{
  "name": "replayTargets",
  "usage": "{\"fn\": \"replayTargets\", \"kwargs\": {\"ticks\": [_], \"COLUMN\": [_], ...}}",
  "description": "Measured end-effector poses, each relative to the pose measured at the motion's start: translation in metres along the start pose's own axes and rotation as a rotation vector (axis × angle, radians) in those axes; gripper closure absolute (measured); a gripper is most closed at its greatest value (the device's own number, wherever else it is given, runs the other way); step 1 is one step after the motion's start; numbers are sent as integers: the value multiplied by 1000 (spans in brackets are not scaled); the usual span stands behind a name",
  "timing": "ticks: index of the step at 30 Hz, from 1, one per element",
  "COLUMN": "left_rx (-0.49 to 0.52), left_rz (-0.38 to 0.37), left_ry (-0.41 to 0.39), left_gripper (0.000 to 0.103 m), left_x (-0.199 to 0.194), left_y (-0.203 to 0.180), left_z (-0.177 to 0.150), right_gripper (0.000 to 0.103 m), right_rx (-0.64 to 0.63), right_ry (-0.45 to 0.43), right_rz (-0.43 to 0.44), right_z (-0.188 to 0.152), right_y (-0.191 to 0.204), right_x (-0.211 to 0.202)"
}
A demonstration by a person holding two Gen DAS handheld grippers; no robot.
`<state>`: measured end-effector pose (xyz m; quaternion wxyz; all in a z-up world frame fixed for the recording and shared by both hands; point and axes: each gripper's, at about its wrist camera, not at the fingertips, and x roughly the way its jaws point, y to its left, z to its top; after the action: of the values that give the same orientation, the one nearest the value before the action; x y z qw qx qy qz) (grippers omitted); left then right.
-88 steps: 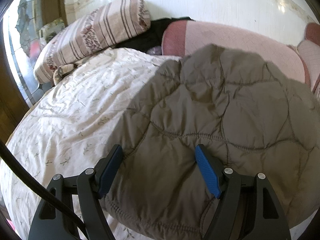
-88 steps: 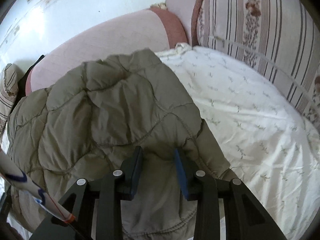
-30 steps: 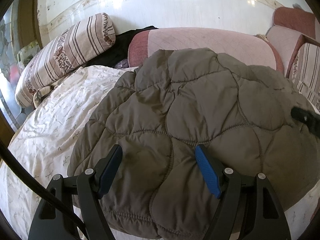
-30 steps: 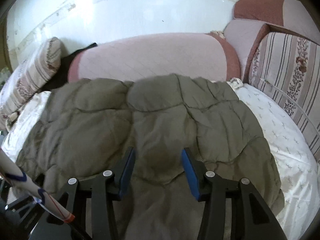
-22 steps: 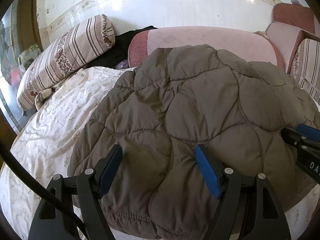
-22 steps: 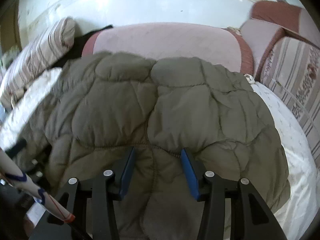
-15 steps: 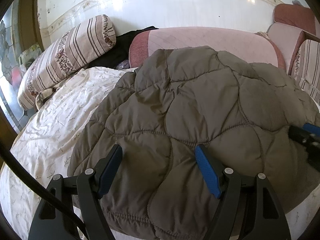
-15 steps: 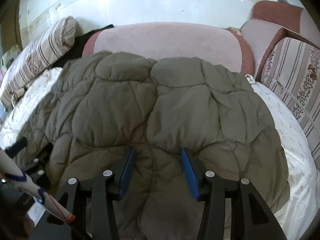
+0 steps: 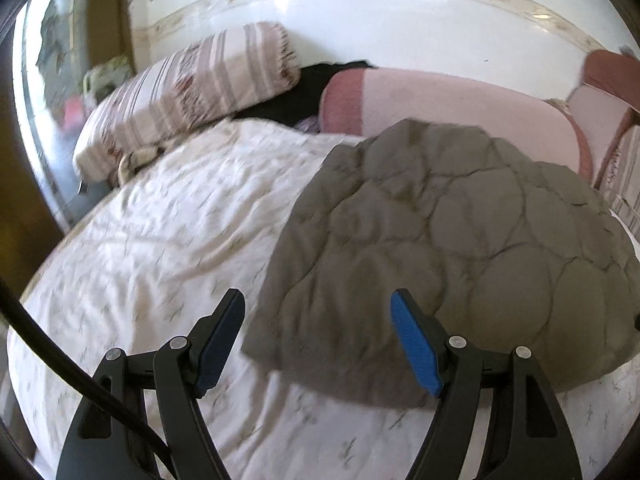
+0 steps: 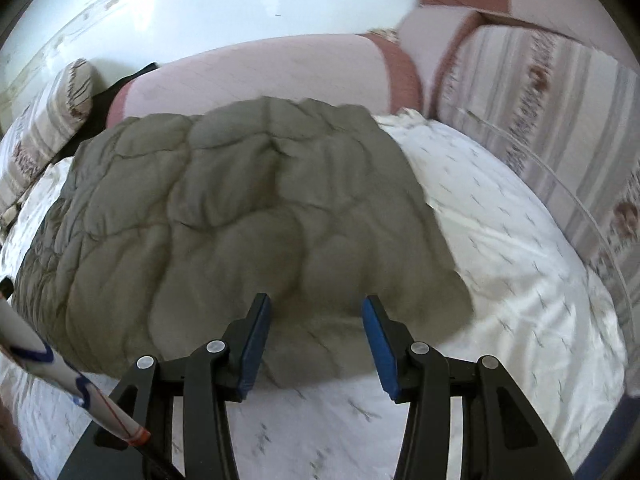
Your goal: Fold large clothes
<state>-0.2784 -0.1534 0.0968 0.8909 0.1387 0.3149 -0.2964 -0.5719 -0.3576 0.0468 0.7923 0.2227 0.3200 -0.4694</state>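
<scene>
- Grey-brown quilted padded jacket [image 9: 460,248]: lies in a puffy folded heap on the white bedsheet with a small sprig print [image 9: 152,240]. It sits ahead of both pairs of fingers, its near hem just beyond the tips. The heap looks compact, so the fold is judged mostly made.
- Left gripper [image 9: 316,340]: black fingers with blue pads stand wide apart and empty. The jacket's left corner lies between and beyond them, untouched. Placement suggests a stance off the garment's left edge, ready to catch that corner.
- Right gripper [image 10: 316,338]: fingers stand apart, narrower than the left pair, nothing clamped. The near hem lies between the tips; blur hides whether the pads brush the cloth, probably not.
- Long pink bolster cushion with darker red ends [image 9: 440,104]: beyond the jacket, against the white wall.
- Striped floral pillow in cream and mauve [image 9: 192,88]: far left of the left fingers, kept clear of the folding area.
- Striped floral cushions [image 10: 540,120]: right of the right fingers.
- Black garment [image 9: 304,92]: tucked between pillow and bolster.
- Writing: none legible; a white rod with blue and red marks [image 10: 60,392] shows no readable text.
</scene>
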Motion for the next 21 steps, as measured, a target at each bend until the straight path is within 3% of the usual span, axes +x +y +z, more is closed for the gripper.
{"fn": "replayTargets", "kwargs": {"ticks": [5,10,21], "left_rx": [22,-1,-6], "left_rz": [42,36,72], "left_ry": [50,96,61], "left_gripper": [28,28,25], "left_x": [16,36,38], "left_y": [3,3,-1], "left_z": [-12,-15,-21], "right_gripper": [51,51,51], "right_rx": [30,12,-27], "right_ry": [8,16,30], "right_rz": [-14,-24,-22], "right_z": [-2,-1,-3], "right_y": [-11,-9,-8], "right_x": [8,19,28]}}
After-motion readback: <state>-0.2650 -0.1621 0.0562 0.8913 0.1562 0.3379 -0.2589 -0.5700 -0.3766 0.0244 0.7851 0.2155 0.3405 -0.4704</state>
